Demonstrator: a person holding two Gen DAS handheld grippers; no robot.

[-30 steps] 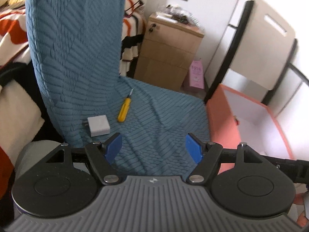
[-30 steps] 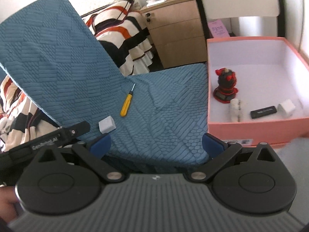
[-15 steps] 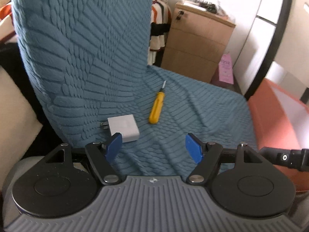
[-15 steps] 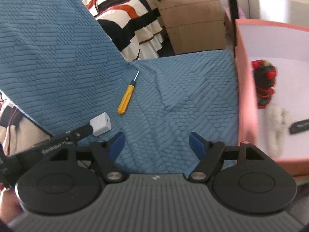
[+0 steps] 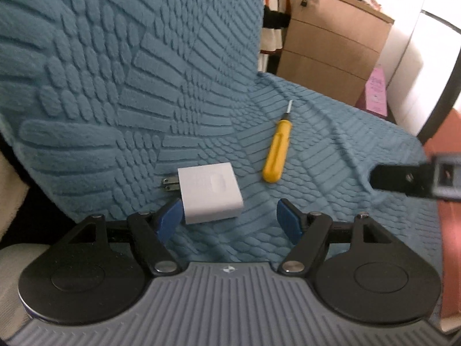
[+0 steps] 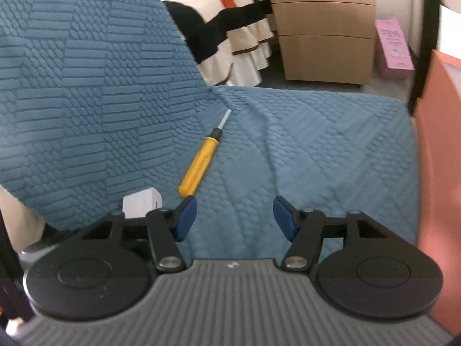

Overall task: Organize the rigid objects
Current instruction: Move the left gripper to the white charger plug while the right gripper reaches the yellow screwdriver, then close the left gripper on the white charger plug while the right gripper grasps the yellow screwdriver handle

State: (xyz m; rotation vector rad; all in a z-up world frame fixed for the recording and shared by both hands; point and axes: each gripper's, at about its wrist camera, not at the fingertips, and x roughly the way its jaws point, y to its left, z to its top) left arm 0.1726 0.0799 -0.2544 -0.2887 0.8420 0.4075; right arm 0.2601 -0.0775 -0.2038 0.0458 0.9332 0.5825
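A white plug charger (image 5: 209, 192) lies on the blue textured seat cover (image 5: 331, 155), prongs to the left. My left gripper (image 5: 230, 220) hovers open just before it; the left blue pad (image 5: 170, 220) is close to the charger's near left corner, touching or not I cannot tell. A yellow-handled screwdriver (image 5: 277, 150) lies beyond, tip away. In the right wrist view the screwdriver (image 6: 198, 164) sits just ahead of my right gripper (image 6: 234, 216), whose jaws are closing with nothing between them. The charger (image 6: 141, 203) peeks out behind its left finger.
An orange box (image 6: 438, 173) stands at the seat's right edge. A wooden drawer cabinet (image 6: 322, 28) and a pink carton (image 6: 394, 49) are beyond the seat, a striped blanket (image 6: 227, 17) behind the backrest. The other gripper's black finger (image 5: 403, 181) enters the left wrist view from the right.
Both grippers have come down and forward toward the seat; charger and screwdriver look larger and nearer. The right jaws have narrowed. The box's contents have left the right wrist view.
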